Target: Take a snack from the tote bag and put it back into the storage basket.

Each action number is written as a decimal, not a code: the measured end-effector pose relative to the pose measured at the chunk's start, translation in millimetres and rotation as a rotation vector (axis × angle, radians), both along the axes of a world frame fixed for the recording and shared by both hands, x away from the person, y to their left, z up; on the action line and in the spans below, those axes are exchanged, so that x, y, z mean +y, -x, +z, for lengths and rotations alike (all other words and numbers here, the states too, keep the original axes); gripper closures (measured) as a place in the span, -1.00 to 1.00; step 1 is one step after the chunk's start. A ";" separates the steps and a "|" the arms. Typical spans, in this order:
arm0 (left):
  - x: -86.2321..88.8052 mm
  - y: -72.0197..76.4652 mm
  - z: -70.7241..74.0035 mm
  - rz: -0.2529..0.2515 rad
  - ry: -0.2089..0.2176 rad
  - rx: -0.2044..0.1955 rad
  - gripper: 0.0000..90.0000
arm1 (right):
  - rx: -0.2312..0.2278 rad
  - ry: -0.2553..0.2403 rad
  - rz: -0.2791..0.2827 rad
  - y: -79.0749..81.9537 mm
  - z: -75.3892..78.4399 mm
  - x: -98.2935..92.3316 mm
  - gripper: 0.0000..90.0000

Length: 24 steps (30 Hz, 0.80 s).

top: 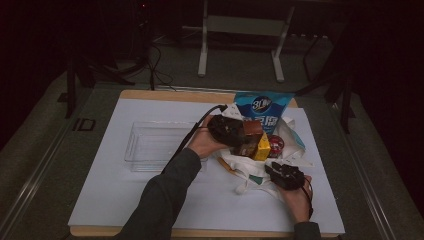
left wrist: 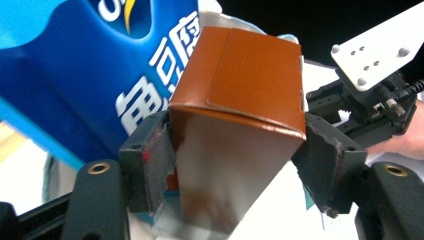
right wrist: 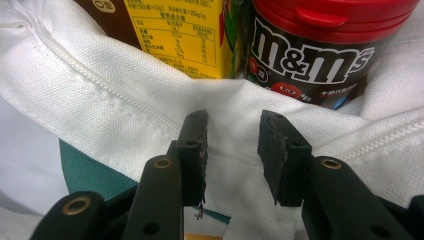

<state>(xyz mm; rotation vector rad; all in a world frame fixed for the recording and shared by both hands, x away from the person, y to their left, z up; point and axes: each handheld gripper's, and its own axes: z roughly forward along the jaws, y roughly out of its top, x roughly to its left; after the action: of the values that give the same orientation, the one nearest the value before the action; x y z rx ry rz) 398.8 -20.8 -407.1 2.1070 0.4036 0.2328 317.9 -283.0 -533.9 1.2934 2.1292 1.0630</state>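
— Left gripper view: what does the left tool (left wrist: 235, 165) carry?
— A brown carton (left wrist: 240, 125), clamped between both pads, in front of the blue pouch (left wrist: 90, 70).
— High view?
— The carton (top: 251, 129) sits above the white bag (top: 250, 167) on the surface (top: 100, 200), beside the clear tray (top: 150, 145).
— The right tool (right wrist: 232, 150)?
— Released, its pads parted over the bag's cloth, near the yellow box (right wrist: 175, 35) and candy jar (right wrist: 315, 50)

Blue pouch (top: 262, 111) crowds the bag (top: 250, 170); clear tray (top: 155, 145) lies open.
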 end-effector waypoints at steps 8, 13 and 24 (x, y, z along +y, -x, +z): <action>-0.1 -5.3 -10.0 0.002 0.115 0.007 -0.21 | 0.000 -0.001 0.000 0.0 0.0 -0.1 0.43; -2.6 -8.6 -15.0 0.001 0.184 0.029 -0.27 | 0.000 -0.001 0.000 0.1 0.0 0.0 0.43; -13.4 -2.1 -17.8 0.031 0.188 -0.019 -0.14 | 0.000 -0.002 0.001 0.1 -0.1 -0.3 0.43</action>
<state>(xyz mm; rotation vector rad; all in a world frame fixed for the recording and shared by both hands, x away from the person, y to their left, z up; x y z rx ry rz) 400.9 -34.2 -424.9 1.9136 0.4306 0.2238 317.9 -283.2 -534.0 1.2936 2.1288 1.0658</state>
